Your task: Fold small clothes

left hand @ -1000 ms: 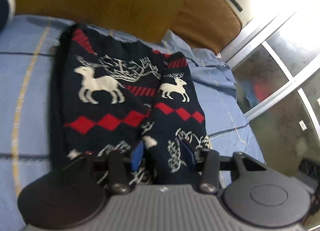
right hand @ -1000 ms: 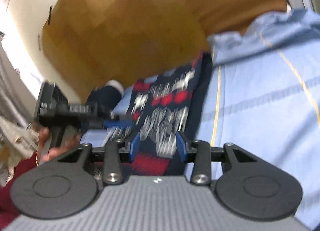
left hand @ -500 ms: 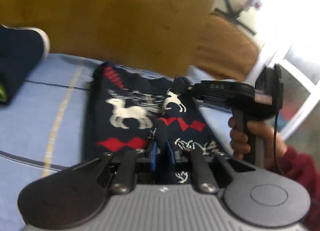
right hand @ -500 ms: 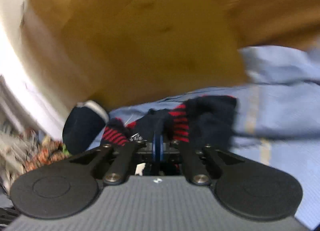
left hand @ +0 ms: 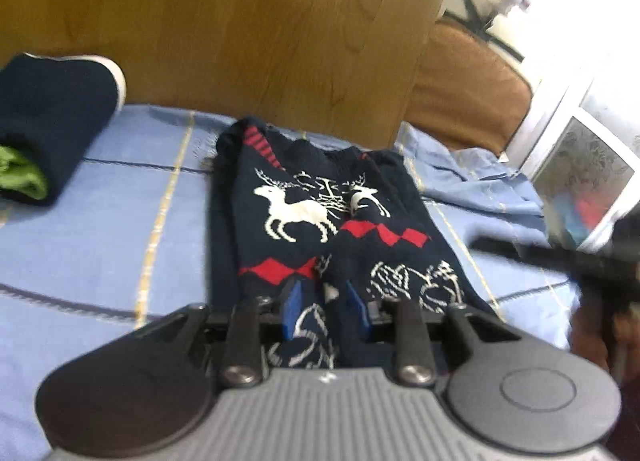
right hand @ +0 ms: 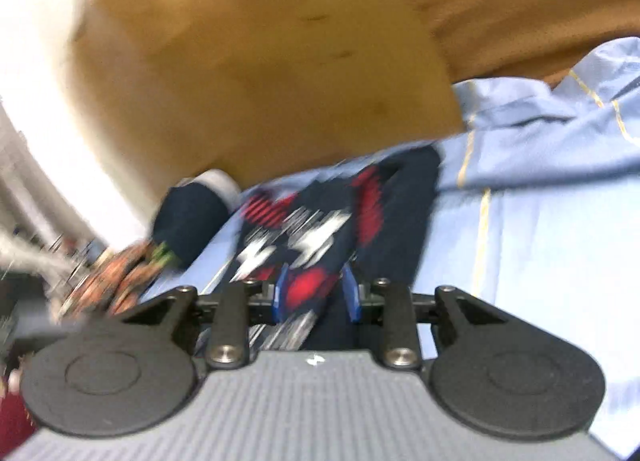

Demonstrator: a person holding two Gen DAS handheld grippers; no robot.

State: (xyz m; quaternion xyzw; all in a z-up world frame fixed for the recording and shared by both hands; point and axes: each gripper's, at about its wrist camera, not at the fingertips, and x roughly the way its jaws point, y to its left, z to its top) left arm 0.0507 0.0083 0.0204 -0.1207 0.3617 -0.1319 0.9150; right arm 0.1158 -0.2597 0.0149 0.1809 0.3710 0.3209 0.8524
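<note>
Garment: a dark navy knitted sweater with white reindeer and red diamond bands (left hand: 320, 221) is being shown in the middle of the left wrist view, lying flat on a pale blue bedsheet with thin yellow and dark lines (left hand: 100, 229). Both side portions are lying folded inward, meeting along a centre seam.

Left gripper (left hand: 325, 311): it is being held at the bottom centre of its frame, above the near hem. Its jaws have just been opening and are standing slightly apart. Knit is showing between the blue pads, but no pinch is being made.

Right gripper (right hand: 314, 295): it is being seen at the bottom centre of a blurred right wrist view. Its jaws have likewise just been opening. The sweater's near edge is lying between them, apparently released; the blur is leaving this uncertain.

Surroundings: a rolled dark navy bundle with a white edge (left hand: 52, 125) is resting at the left edge of the left wrist view, beside a wooden headboard (left hand: 240, 29).

Progress: the lengthwise folds are appearing done. A crosswise fold, near hem toward collar, is being judged as the remaining step.
</note>
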